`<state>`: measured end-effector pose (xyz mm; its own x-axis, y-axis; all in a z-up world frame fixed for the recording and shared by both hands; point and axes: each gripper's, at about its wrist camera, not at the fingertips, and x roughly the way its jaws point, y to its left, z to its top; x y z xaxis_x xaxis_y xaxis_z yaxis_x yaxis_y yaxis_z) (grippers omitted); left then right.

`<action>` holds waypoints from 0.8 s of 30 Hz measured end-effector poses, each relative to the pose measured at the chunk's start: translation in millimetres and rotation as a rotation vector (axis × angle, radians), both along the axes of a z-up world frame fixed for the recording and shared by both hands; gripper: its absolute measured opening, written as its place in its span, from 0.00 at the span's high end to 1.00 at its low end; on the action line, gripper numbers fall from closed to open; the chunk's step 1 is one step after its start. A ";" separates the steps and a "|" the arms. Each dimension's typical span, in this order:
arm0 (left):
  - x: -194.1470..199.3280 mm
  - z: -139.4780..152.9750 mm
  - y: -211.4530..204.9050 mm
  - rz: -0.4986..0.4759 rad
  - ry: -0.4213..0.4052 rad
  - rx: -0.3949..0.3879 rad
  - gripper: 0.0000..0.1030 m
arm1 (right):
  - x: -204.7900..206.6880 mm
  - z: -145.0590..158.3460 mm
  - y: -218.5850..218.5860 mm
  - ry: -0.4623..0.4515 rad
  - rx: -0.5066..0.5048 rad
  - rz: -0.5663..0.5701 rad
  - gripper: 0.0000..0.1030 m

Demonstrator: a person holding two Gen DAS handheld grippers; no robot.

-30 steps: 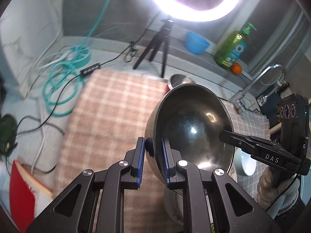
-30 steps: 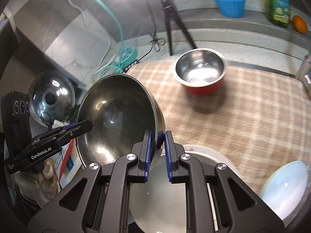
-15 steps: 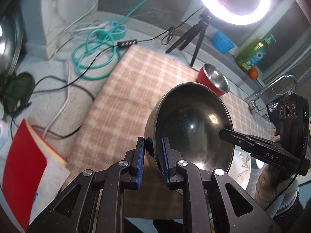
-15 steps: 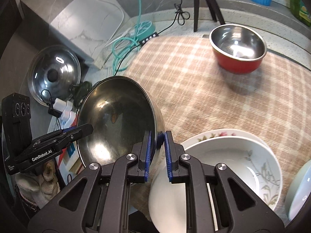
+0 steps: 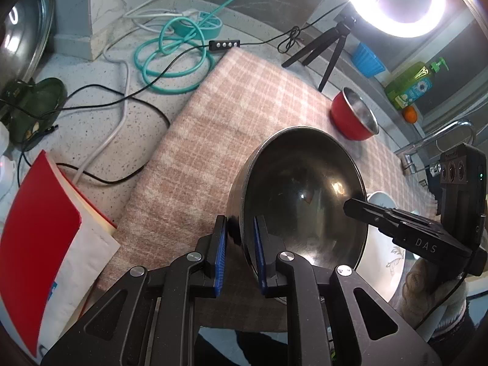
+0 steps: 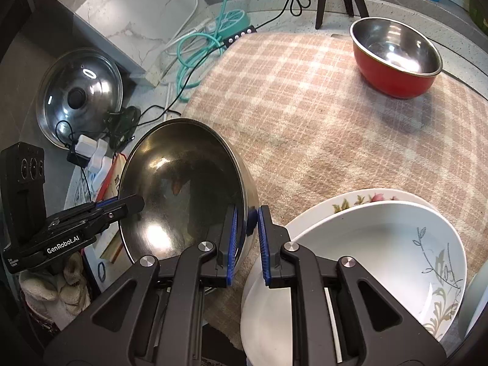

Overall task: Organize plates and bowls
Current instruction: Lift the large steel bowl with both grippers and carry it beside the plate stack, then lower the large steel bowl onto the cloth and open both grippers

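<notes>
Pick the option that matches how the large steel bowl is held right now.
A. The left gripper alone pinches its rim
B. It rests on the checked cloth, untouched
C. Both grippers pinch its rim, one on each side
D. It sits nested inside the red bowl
C: the left gripper and the right gripper each have their blue pads clamped on opposite sides of the steel bowl, held tilted above the checked cloth.

A lit ring light (image 5: 393,0) stands beyond the checked cloth (image 5: 231,128).
</notes>
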<state>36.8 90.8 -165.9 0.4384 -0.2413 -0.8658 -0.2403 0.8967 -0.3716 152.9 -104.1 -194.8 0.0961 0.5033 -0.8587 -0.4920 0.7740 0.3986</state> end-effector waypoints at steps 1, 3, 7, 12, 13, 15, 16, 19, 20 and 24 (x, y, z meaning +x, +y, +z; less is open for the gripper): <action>-0.2 -1.3 0.5 -0.001 0.004 0.001 0.85 | -0.4 -0.9 1.1 0.001 -0.006 0.002 0.87; -0.2 -3.6 1.0 -0.001 0.011 0.000 0.85 | -1.7 -3.0 2.7 0.003 -0.014 0.007 0.87; -0.7 -7.9 1.9 -0.001 0.020 0.002 0.85 | -1.9 -5.3 4.1 0.010 -0.017 0.012 0.87; 0.3 -9.2 2.3 -0.001 0.020 0.011 0.85 | -1.8 -5.7 6.7 0.002 -0.025 0.020 0.86; 0.5 -9.4 2.3 -0.002 0.021 0.013 0.85 | -1.9 -5.8 7.1 -0.001 -0.026 0.024 0.86; 0.5 -9.6 2.5 -0.002 0.022 0.013 0.85 | -2.6 -5.6 7.4 -0.006 -0.026 0.032 0.85; 0.9 -9.6 2.5 -0.004 0.021 0.015 0.85 | -3.0 -5.4 7.3 -0.010 -0.026 0.035 0.85; 0.9 -8.5 1.6 -0.007 0.016 0.031 0.85 | -3.6 -2.9 8.2 -0.024 -0.028 0.038 0.85; 1.1 -7.9 1.4 -0.007 0.014 0.036 0.85 | -4.1 -0.5 8.1 -0.039 -0.030 0.035 0.85; 2.2 -3.3 1.5 -0.011 0.000 0.056 0.84 | -4.3 9.4 5.0 -0.082 -0.026 0.022 0.58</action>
